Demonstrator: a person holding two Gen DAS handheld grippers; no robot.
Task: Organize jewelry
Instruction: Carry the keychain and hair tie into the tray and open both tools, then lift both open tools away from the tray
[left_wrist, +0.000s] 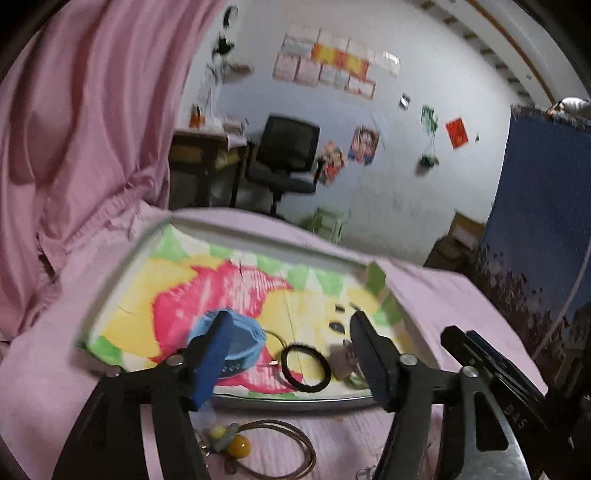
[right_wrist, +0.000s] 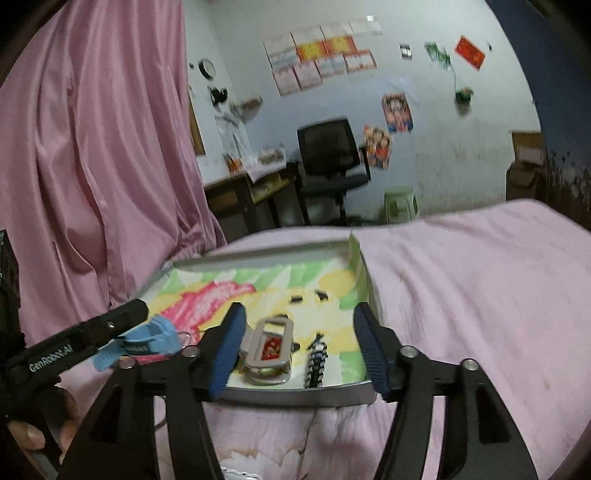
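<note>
Tools (left_wrist: 291, 332) wide; tray (left_wrist: 122, 273) w/ bracelets (left_wrist: 229, 343)

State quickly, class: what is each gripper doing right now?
Left gripper: open, holding nothing, above the tray.
Right gripper: open, holding nothing.

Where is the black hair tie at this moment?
In the left wrist view, the black hair tie lies inside the tray, near its front edge, between the blue band and a small grey piece.

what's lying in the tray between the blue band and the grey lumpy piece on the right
In the left wrist view, a black ring-shaped hair tie lies flat on the tray between the blue band and the grey piece.
</note>
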